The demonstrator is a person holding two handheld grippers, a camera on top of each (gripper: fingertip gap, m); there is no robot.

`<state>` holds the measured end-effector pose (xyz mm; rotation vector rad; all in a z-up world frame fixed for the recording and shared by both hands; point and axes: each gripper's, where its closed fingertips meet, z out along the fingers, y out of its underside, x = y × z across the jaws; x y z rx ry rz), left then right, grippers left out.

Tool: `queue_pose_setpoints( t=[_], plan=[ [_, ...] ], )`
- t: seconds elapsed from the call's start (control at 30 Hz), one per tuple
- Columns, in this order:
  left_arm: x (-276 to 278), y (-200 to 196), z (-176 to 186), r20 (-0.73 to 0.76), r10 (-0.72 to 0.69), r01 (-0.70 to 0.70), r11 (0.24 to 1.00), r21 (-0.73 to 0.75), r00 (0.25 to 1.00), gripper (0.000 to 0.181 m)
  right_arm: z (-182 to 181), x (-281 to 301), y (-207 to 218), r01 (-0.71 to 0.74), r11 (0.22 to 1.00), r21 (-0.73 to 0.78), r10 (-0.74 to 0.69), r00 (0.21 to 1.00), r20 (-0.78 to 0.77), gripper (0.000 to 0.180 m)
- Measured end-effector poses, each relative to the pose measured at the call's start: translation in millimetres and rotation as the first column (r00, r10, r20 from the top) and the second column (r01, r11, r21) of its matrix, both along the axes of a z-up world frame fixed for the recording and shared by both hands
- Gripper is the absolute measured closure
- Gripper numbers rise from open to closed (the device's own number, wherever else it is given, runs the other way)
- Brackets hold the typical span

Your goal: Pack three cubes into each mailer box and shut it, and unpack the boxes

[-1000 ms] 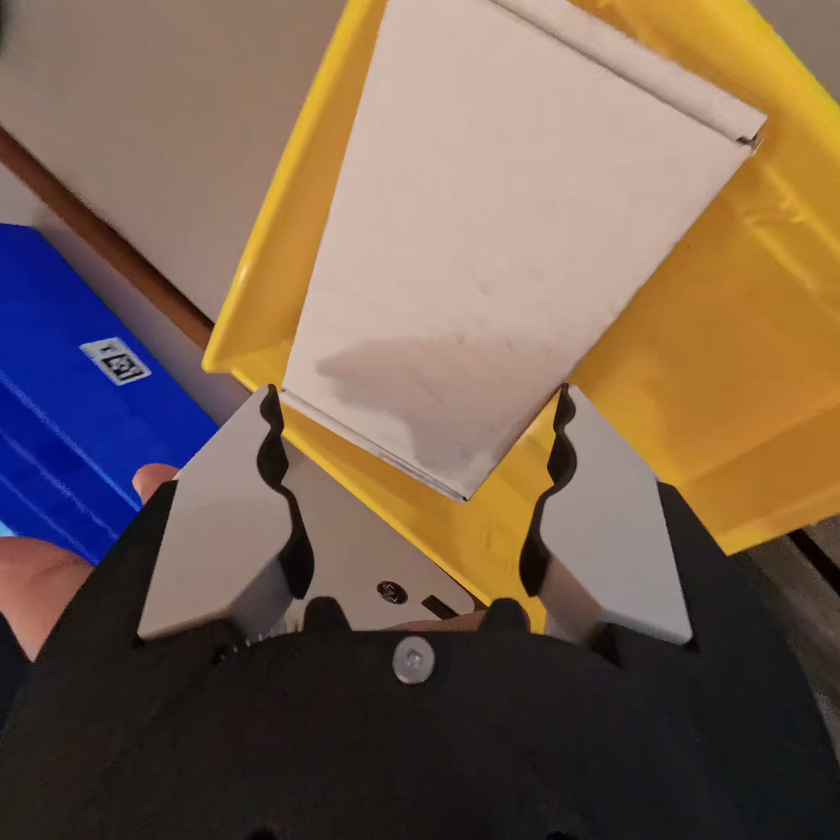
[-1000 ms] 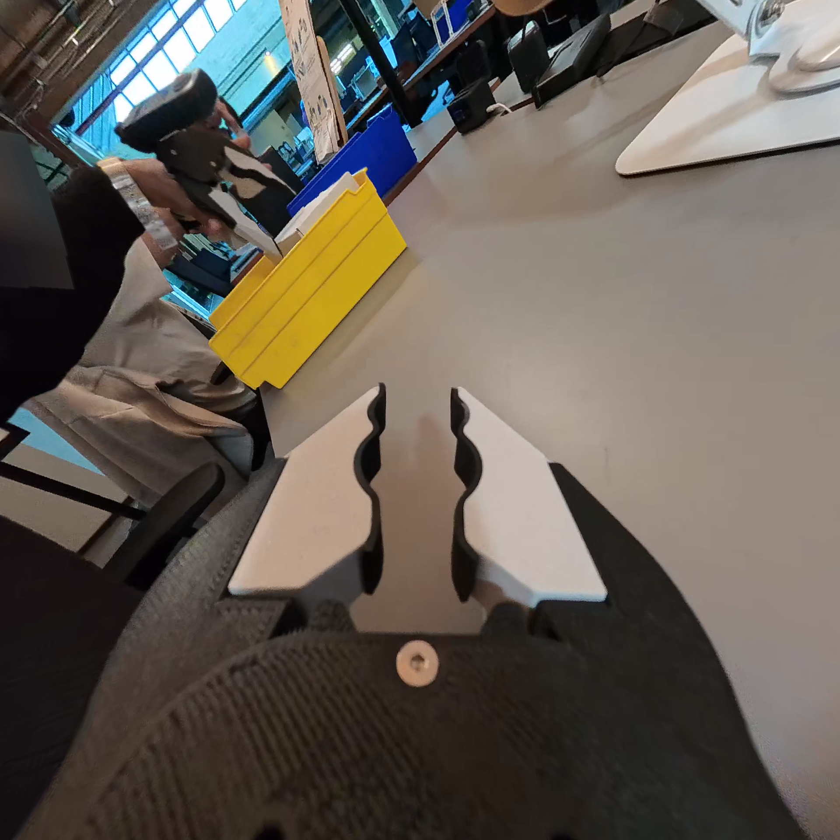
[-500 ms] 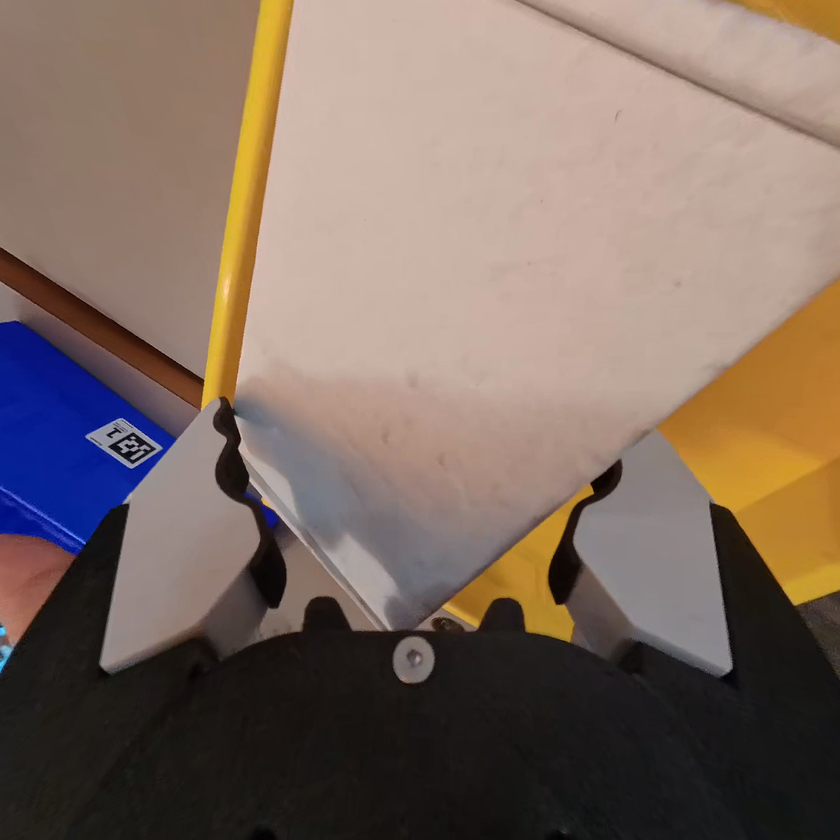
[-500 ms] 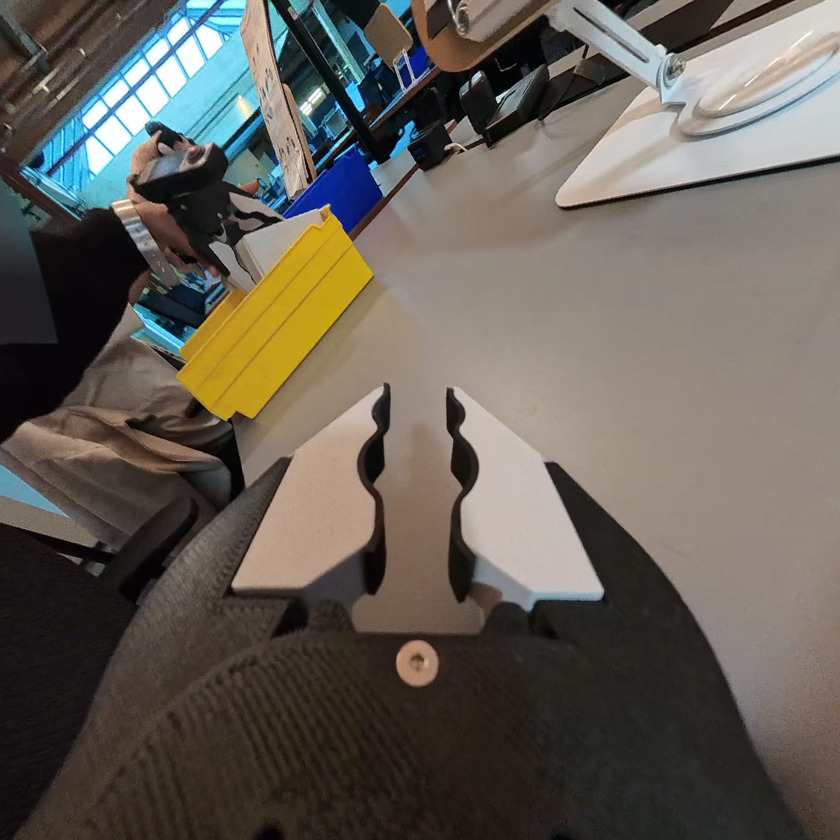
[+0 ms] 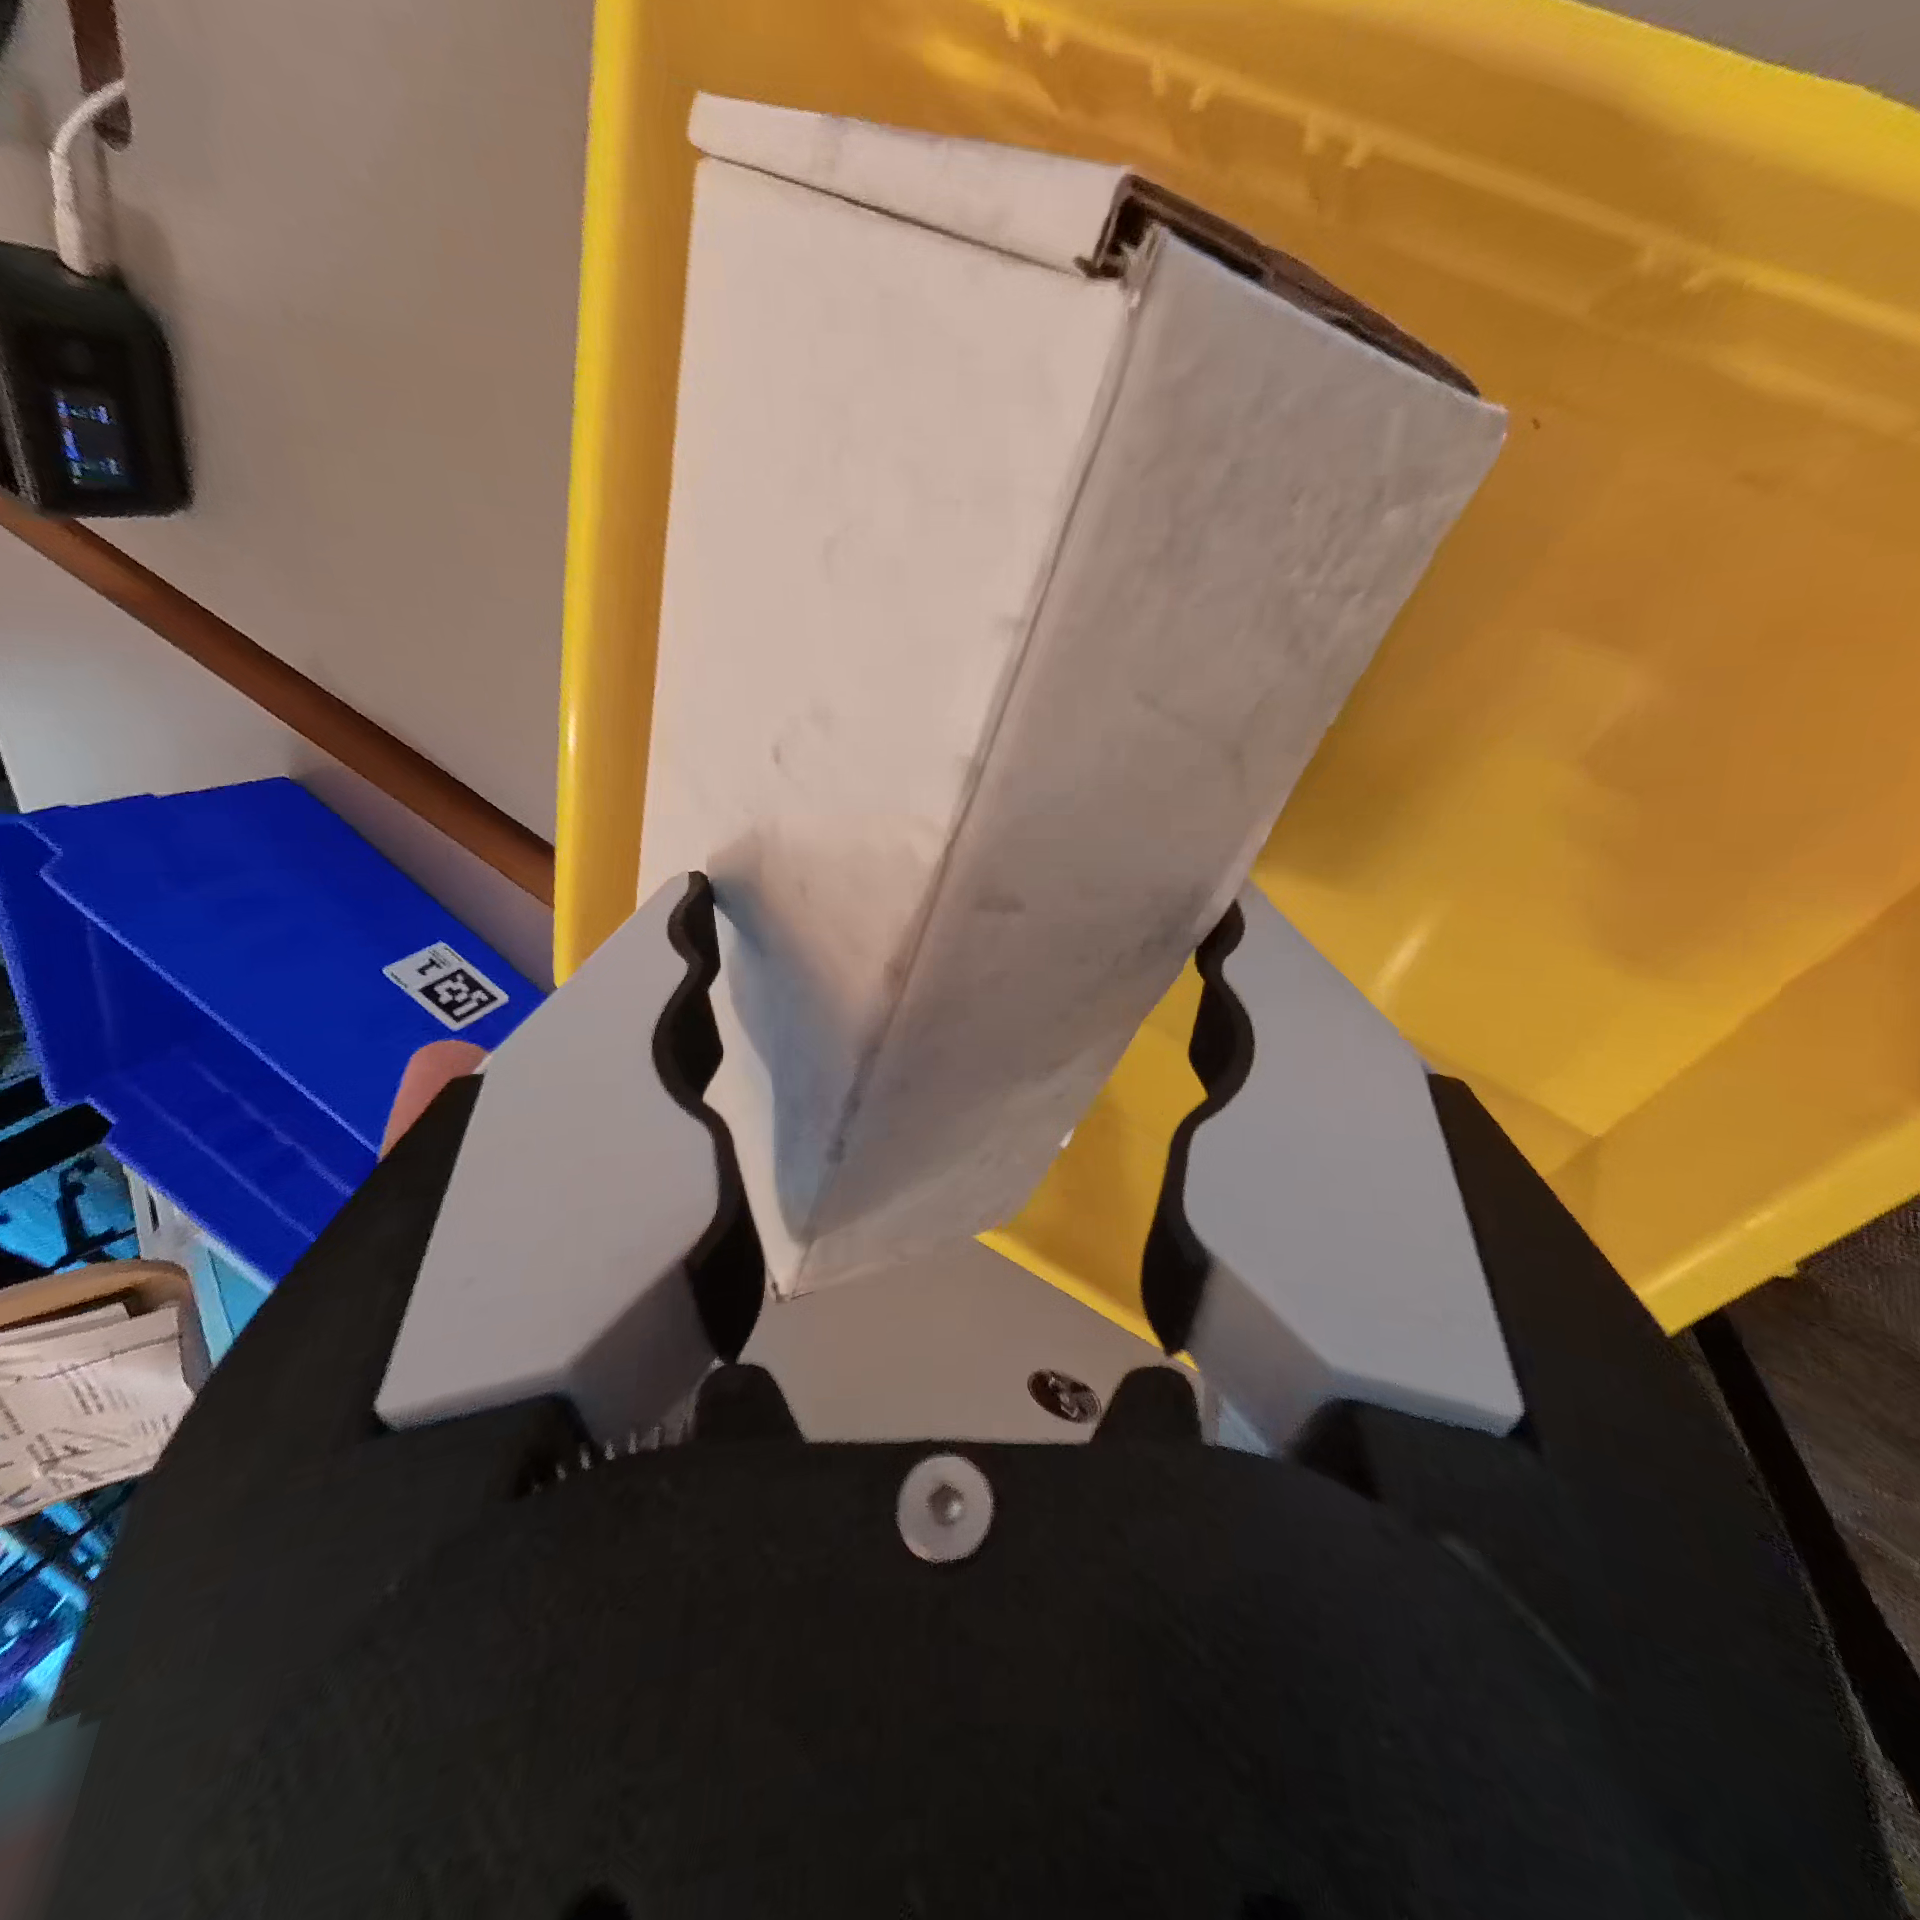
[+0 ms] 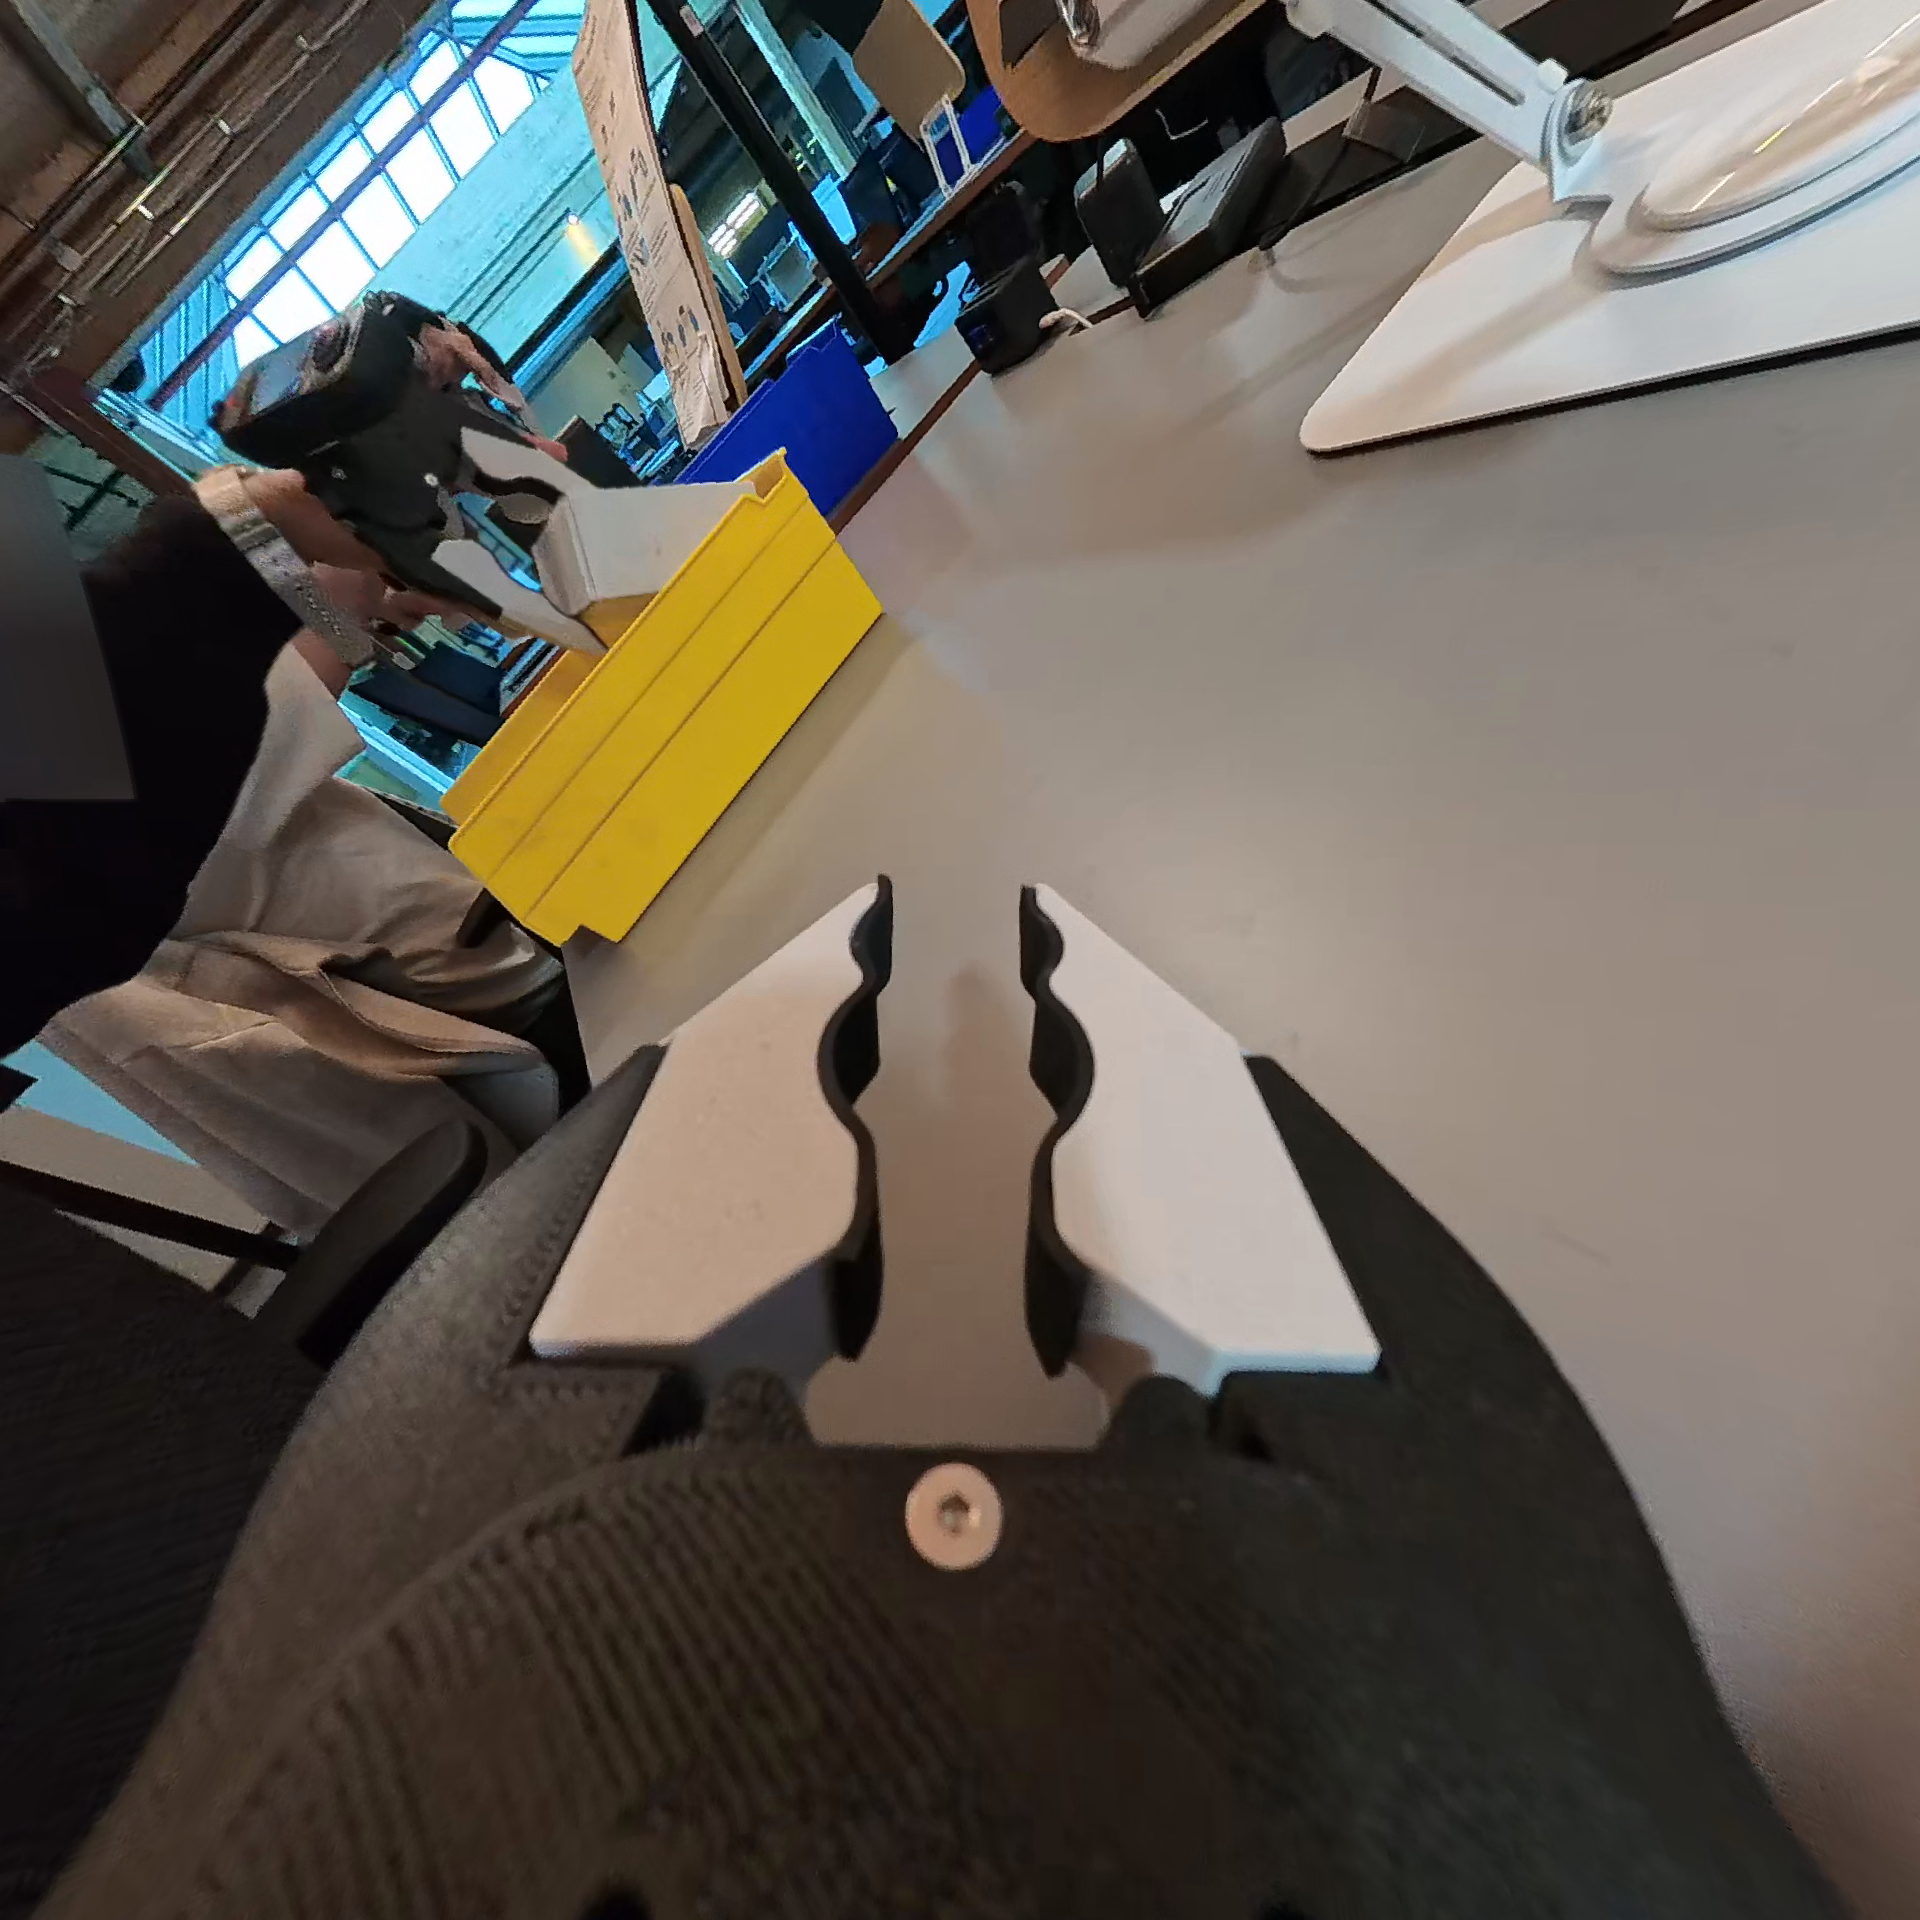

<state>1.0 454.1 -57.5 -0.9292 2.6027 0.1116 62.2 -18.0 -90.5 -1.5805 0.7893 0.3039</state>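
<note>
**Holding a white box over the yellow bin**

Gripping one end of the white mailer box [image 5: 966,665], the left gripper [image 5: 956,997] has its two fingers pressed against the box's sides, one on each side. The box is shut. It is long and flat, made of white card, with grey scuff marks on it. At its far end a brown edge of card shows at the fold. The box tilts, so one long corner edge points at the camera. It hangs above the yellow bin [image 5: 1621,727], with its far end down inside.

From the right wrist view, the same box [image 6: 634,540] sticks out of the left gripper [image 6: 514,556] over the bin [image 6: 665,727], which sits near the edge of the grey table [image 6: 1403,831]. A blue bin [image 5: 239,997] stands just past the yellow one.

The right gripper [image 6: 956,904] hangs low over the bare table. Its fingers are a little apart and hold nothing.

Half a second ago the box's flat face filled the left view and the fingers were spread wide. Now they have closed on it, and the box has turned to show two faces.
</note>
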Motion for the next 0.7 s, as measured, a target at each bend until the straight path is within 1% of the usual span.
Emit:
queue_pose_setpoints(
  t=[0.1, 0.2, 0.23, 0.27, 0.3, 0.33, 0.37, 0.5, 0.57, 0.63, 0.7],
  plan=[
    [-8, -2, -1, -0.029, -0.014, 0.016, 0.999, 0.045, 0.999, 0.087, 0, -1, -1, 0.001, 1.0, 0.01, -0.001, 1.0, -0.012, 0.156],
    [-8, 4, 2, -0.034, -0.006, 0.01, 0.994, 0.11, 0.999, 0.07, 0, 0, -2, 0.005, 1.0, 0.009, -0.005, 1.0, -0.012, 0.156],
    [-9, 5, 2, -0.05, 0.002, 0.003, 0.994, 0.11, 0.999, 0.066, 0, 0, -2, 0.005, 1.0, 0.008, -0.005, 1.0, -0.013, 0.156],
    [-13, 3, 1, -0.083, 0.016, -0.009, 0.996, 0.086, 0.996, 0.069, -1, 0, -1, 0.004, 1.0, 0.007, -0.004, 1.0, -0.014, 0.156],
    [-15, 1, 0, -0.109, 0.034, -0.028, 0.998, 0.058, 0.994, 0.065, -1, 0, -1, 0.003, 1.0, 0.005, -0.003, 1.0, -0.015, 0.156],
    [-16, 1, -1, -0.121, 0.046, -0.04, 0.998, 0.044, 0.992, 0.056, -2, -1, 0, 0.002, 1.0, 0.002, -0.002, 1.0, -0.014, 0.156],
    [-15, 2, -2, -0.129, 0.042, -0.038, 0.999, 0.039, 0.991, 0.056, -3, -1, 0, 0.001, 1.0, -0.002, -0.001, 1.0, -0.013, 0.156],
    [-14, 7, -15, -0.184, 0.021, -0.005, 0.996, 0.085, 0.983, 0.043, -6, 0, 2, -0.003, 1.0, -0.009, 0.003, 1.0, -0.023, 0.156],
    [-14, 10, -24, -0.225, 0.013, 0.014, 0.993, 0.118, 0.974, 0.04, -6, 1, 2, -0.001, 1.0, -0.005, 0.001, 0.999, -0.035, 0.156],
    [-18, 9, -34, -0.282, 0.012, 0.02, 0.994, 0.111, 0.959, 0.035, -7, 2, 2, 0.002, 1.0, 0.0, -0.002, 0.999, -0.044, 0.156],
    [-21, 5, -38, -0.325, 0.006, 0.018, 0.997, 0.072, 0.946, 0.04, -7, 3, 1, 0.005, 1.0, 0.004, -0.005, 0.999, -0.047, 0.156]
  ],
)
